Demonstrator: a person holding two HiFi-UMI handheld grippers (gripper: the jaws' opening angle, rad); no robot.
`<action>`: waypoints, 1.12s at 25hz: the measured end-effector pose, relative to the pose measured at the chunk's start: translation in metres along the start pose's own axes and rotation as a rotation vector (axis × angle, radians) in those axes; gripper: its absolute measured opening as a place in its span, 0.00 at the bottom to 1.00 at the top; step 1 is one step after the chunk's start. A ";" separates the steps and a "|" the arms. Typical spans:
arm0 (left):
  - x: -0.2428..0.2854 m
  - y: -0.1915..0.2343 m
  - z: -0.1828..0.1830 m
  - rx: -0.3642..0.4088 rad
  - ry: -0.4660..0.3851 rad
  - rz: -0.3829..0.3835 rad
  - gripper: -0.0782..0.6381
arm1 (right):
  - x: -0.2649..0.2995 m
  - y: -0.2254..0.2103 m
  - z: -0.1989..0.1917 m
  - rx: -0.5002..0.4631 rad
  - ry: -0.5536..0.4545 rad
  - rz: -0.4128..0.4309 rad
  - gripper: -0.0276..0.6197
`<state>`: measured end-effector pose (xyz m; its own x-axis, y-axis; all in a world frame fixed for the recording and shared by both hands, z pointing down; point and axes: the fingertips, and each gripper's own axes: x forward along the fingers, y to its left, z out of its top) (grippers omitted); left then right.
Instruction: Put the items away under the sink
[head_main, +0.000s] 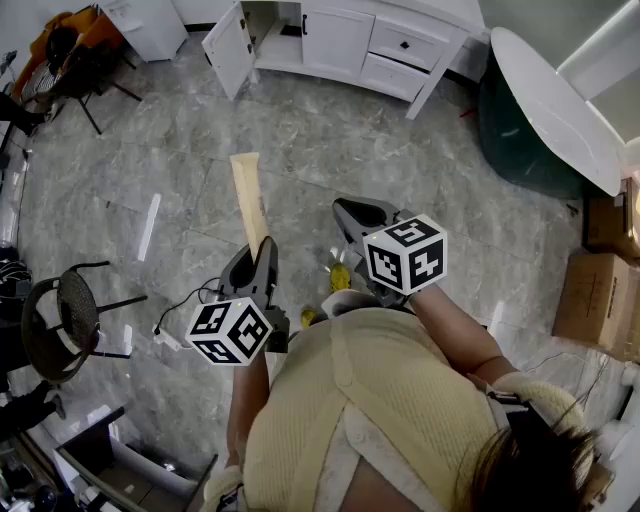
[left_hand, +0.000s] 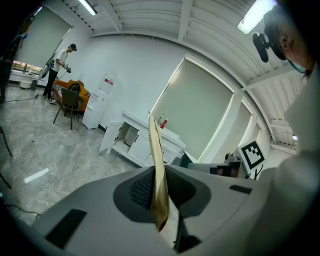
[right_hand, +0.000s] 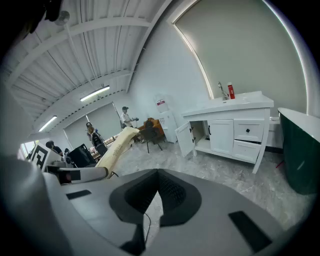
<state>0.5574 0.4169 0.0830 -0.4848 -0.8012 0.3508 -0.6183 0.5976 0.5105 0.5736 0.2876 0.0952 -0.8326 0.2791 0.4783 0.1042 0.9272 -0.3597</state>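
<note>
My left gripper is shut on a long flat tan pouch, which sticks out forward over the floor. In the left gripper view the pouch stands edge-on between the jaws of the left gripper. My right gripper is beside it, to the right, shut with nothing between its pads. The white sink cabinet stands ahead across the floor, its left door swung open. The cabinet and the pouch both show in the right gripper view.
A dark green tub with a white rim sits at the right, cardboard boxes beyond it. A black chair and a power strip with cable are at the left. A white strip lies on the grey floor. People stand far off.
</note>
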 end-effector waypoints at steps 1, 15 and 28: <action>0.007 -0.002 0.002 -0.001 0.002 0.000 0.21 | 0.002 -0.006 0.003 0.002 0.001 0.001 0.08; 0.082 -0.010 0.020 -0.024 0.014 0.029 0.21 | 0.029 -0.065 0.029 0.018 0.033 0.049 0.08; 0.123 0.005 0.040 -0.022 0.041 0.021 0.21 | 0.046 -0.097 0.042 0.063 0.041 0.006 0.08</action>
<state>0.4700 0.3219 0.0973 -0.4716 -0.7894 0.3929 -0.5940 0.6137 0.5201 0.5023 0.1996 0.1181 -0.8091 0.2961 0.5076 0.0737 0.9081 -0.4123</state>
